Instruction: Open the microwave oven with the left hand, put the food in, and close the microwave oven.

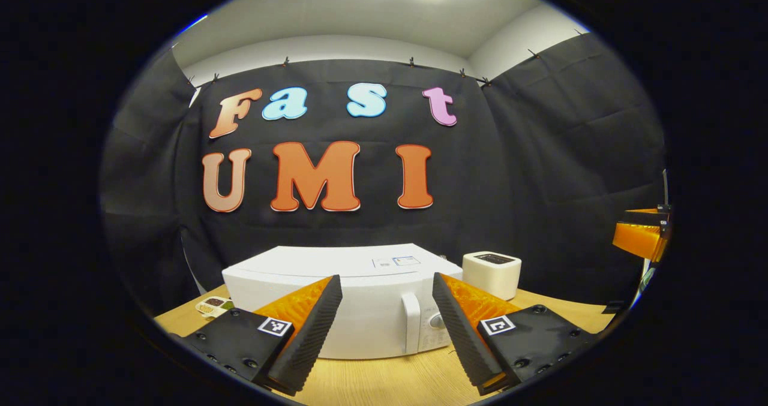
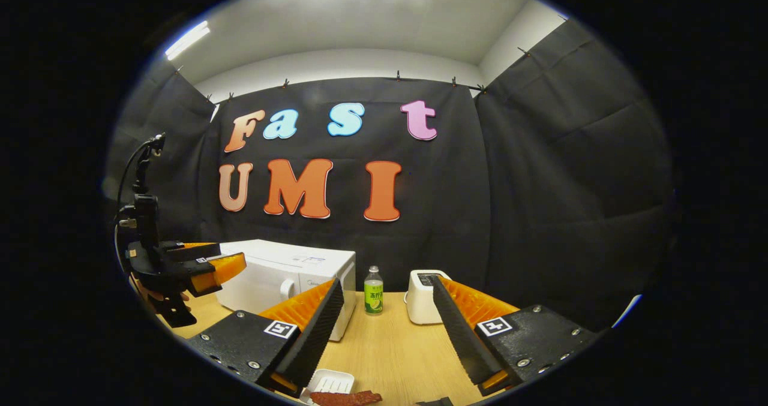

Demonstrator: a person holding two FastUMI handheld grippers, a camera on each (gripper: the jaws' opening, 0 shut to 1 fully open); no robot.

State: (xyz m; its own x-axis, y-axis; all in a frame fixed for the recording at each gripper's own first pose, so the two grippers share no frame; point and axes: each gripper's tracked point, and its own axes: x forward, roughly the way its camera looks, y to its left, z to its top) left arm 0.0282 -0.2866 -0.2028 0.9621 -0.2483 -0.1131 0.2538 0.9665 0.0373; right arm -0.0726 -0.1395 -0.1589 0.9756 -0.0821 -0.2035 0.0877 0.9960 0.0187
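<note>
Both tongs gape apart, empty: left tongs point(image 1: 387, 328) face the shut microwave point(image 1: 360, 310); right tongs point(image 2: 384, 334) above food point(image 2: 345, 397) at table point(image 2: 390, 346) near edge.

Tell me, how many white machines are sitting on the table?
2. The microwave stands on the left of the table, door shut. The toaster stands to its right, past the green-labelled bottle. More could be hidden behind them.
</note>
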